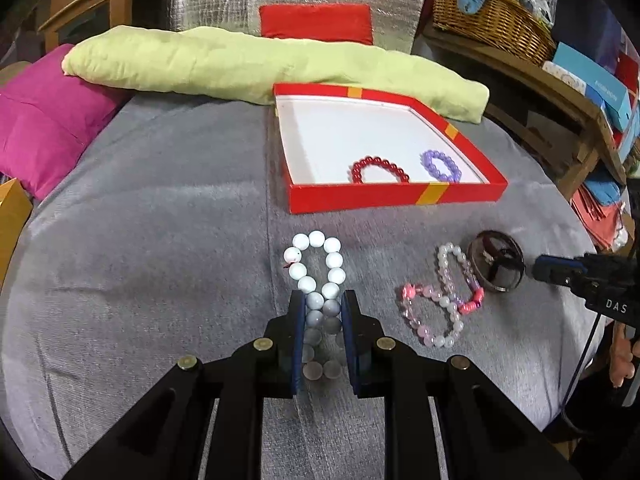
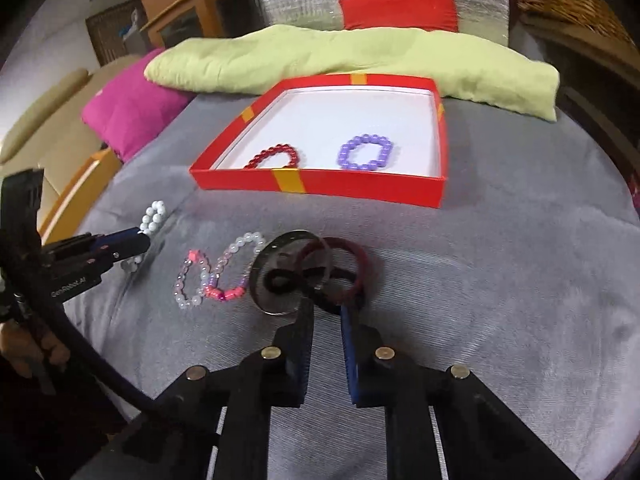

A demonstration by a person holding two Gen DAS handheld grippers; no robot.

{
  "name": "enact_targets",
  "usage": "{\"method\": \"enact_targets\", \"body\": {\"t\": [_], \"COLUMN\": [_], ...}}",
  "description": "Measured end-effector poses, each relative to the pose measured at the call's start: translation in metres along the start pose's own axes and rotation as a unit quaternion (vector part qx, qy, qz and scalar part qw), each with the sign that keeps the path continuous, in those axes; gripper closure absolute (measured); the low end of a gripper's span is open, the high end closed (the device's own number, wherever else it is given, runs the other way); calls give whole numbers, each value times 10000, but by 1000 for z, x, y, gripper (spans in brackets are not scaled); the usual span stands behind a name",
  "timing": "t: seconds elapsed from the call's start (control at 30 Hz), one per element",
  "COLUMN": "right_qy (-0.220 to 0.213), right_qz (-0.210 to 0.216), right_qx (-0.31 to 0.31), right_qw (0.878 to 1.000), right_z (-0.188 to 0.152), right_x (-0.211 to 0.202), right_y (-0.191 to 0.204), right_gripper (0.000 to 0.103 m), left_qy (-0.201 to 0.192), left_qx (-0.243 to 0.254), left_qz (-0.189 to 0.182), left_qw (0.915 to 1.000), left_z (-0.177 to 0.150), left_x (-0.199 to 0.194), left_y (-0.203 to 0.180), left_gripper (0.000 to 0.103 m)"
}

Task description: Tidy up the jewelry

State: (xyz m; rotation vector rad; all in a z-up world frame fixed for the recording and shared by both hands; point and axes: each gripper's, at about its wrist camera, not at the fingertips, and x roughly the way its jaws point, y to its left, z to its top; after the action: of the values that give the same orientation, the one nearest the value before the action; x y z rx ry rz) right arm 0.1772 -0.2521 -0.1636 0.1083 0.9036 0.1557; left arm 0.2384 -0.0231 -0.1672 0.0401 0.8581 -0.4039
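Observation:
My left gripper (image 1: 323,305) is shut on the near half of a white bead bracelet (image 1: 332,258), whose far loop sticks out ahead over the grey cushion. In the right wrist view my right gripper (image 2: 327,309) is shut on the near edge of a dark red bangle (image 2: 360,258), which overlaps a greyish ring (image 2: 264,258). A pink and clear bead bracelet (image 1: 446,304) (image 2: 236,246) lies between the two grippers. Farther back, the red box (image 1: 396,196) (image 2: 320,188) holds a red bead bracelet (image 1: 376,159) (image 2: 276,151) and a purple one (image 1: 430,158) (image 2: 344,156).
A green cushion (image 1: 224,64) lies behind the box, with a pink cushion (image 1: 44,120) at the left and a red one (image 1: 316,22) against silver padding. At the right stand a wicker basket (image 1: 488,20) and a wooden shelf with boxes. A person's hand (image 1: 622,356) holds the right gripper.

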Motion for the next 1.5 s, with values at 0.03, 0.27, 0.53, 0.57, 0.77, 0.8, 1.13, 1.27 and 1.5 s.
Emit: {"method": "enact_targets", "body": {"t": [0.03,0.27,0.53,0.57,0.77,0.8,1.13,1.27,1.5], "right_qy": [-21,-287,-362,-287,-63,-63,58,20,-16], "right_qz": [25,310,-310,-350,-438,-453,-458,-456,-230], "right_qx": [37,-15,-915,-914,-859,-866,-1111,-785,-399], "right_qw": [10000,9991,9947,9948,9953,9952,9927,9959,9989], "right_z": [0,3,0,0,7,7,6,9,12], "right_x": [-1,-11,5,10,31,32,37,40,34], "right_y": [-3,5,41,41,40,41,48,40,26], "right_gripper": [88,26,28,37,39,38,31,41,44], "left_qy": [-40,-50,-47,-43,-3,12,44,51,4], "left_qx": [-33,-5,10,8,29,17,-33,38,-76], "left_qz": [19,1,-89,-123,-233,-251,-303,-320,-308], "left_qw": [10000,10000,9999,9999,9997,9997,9995,9995,9995], "left_z": [0,4,4,3,3,3,3,4,5], "left_x": [-2,2,0,-1,-1,-1,1,2,0], "left_y": [1,-6,-7,-7,-9,-9,-10,-12,-6], "left_gripper": [84,84,84,84,84,84,84,84,84]}}
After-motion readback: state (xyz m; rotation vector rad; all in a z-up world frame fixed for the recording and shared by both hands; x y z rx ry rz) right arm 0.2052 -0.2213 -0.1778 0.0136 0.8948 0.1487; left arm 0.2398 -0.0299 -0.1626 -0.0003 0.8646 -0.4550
